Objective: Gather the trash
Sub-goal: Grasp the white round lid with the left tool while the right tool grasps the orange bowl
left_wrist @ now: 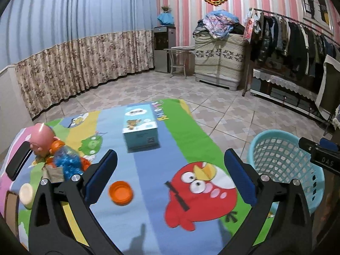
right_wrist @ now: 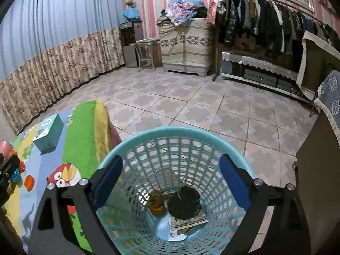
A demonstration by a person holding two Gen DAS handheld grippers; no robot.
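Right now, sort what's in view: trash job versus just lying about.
Job: orange cap; blue basket holding dark cup; open left hand-held gripper.
Lying about: tissue box; pink toy; clothes rack.

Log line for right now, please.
left tongs: open, over orange lid | right tongs: open, empty, above basket | basket: holds trash
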